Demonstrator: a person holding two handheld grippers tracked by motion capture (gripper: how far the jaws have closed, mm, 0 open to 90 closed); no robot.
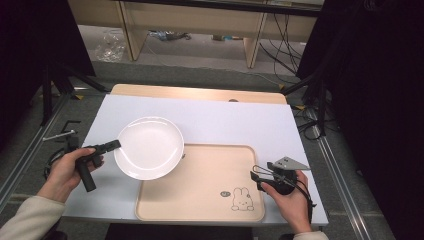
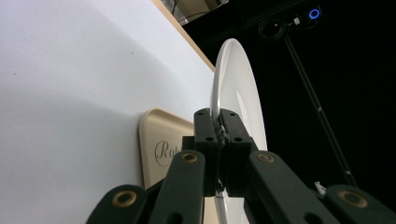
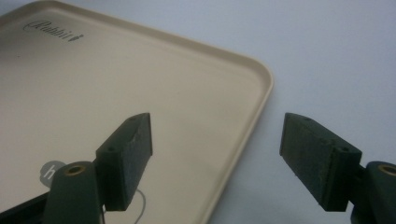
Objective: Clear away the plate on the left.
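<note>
A round white plate (image 1: 148, 147) is held at its left rim by my left gripper (image 1: 117, 145), which is shut on it. The plate's right part reaches over the far-left corner of a beige tray (image 1: 200, 185). In the left gripper view the two black jaws pinch the thin rim at my left gripper (image 2: 219, 128), with the plate (image 2: 238, 88) seen edge-on and the tray (image 2: 154, 135) behind it. My right gripper (image 1: 253, 171) rests in a hand by the tray's right edge. In the right gripper view my right gripper (image 3: 217, 158) is open and holds nothing, over the tray's rim (image 3: 259, 93).
A white sheet (image 1: 225, 120) covers the table, whose wooden edge (image 1: 200, 92) shows at the back. A rabbit drawing (image 1: 242, 199) marks the tray's near right corner. Dark stands and cables (image 1: 310, 100) flank the table on both sides.
</note>
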